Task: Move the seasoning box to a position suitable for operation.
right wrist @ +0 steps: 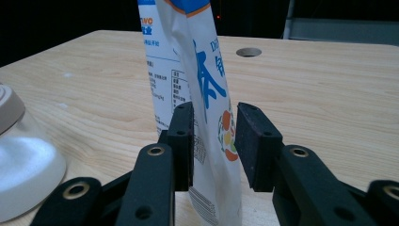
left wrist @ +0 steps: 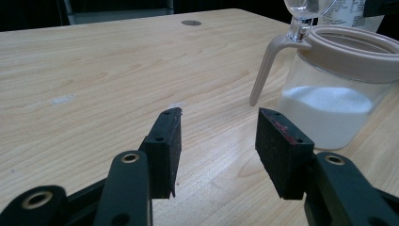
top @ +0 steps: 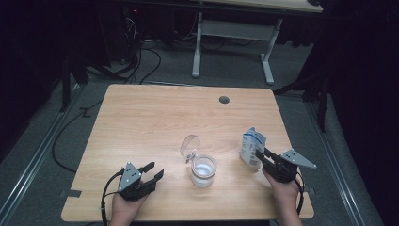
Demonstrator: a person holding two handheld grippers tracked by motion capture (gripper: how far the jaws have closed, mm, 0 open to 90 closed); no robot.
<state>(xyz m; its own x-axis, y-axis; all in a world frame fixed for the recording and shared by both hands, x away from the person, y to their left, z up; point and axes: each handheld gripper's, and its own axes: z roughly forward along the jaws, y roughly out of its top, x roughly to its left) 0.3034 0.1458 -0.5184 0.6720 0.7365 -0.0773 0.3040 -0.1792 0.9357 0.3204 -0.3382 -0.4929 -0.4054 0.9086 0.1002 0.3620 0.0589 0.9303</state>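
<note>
The white-and-blue pouch (right wrist: 207, 103) stands upright near the table's (top: 141, 122) right edge, between the right gripper's (right wrist: 214, 141) parted jaws, seemingly unpinched. The open-lidded jar (top: 203, 170) sits mid-table. The left gripper (left wrist: 219, 150) is spread, holding nothing.

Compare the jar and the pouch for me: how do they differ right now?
The jar is clear, squat and rigid, its hinged lid flipped open, with white powder inside; the pouch is tall, flat, printed white and blue. The jar stands free near the left gripper; the pouch stands between the right gripper's jaws. Both stand upright on the table.
</note>
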